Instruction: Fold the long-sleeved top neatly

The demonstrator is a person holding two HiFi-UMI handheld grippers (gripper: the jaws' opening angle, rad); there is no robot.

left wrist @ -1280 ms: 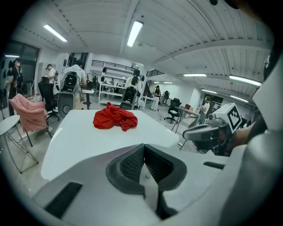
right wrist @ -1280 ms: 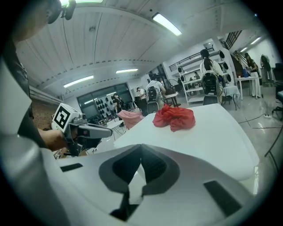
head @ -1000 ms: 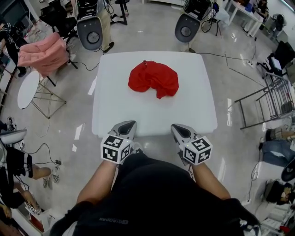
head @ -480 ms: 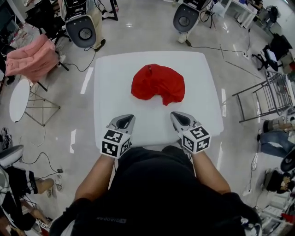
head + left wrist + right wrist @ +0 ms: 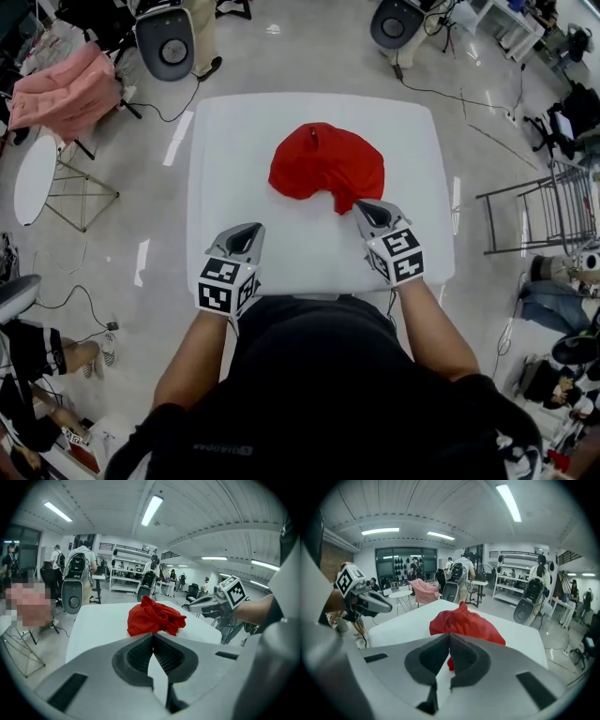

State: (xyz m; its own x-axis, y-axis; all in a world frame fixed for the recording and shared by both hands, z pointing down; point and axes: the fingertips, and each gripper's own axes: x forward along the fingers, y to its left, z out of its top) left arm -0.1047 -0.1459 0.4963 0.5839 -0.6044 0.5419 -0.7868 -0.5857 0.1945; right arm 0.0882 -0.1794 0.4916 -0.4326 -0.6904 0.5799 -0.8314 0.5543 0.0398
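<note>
Long-sleeved top [image 5: 326, 161], red, lies bunched on the white table [image 5: 234, 141]. The right gripper [image 5: 362, 205] is just beside its near edge and the left gripper [image 5: 246, 230] is apart, both with jaws closed and empty. Pink cloth [image 5: 66, 89] lies on the floor side, left; no writing is legible.

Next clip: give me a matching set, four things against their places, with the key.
Things:
1 top
2 left gripper
3 right gripper
4 pink cloth

Places:
A close by the top's near edge
B crumpled, middle of the table
C off the table, far left
D over the table's near left, apart from the top

Pairs: 1-B, 2-D, 3-A, 4-C
</note>
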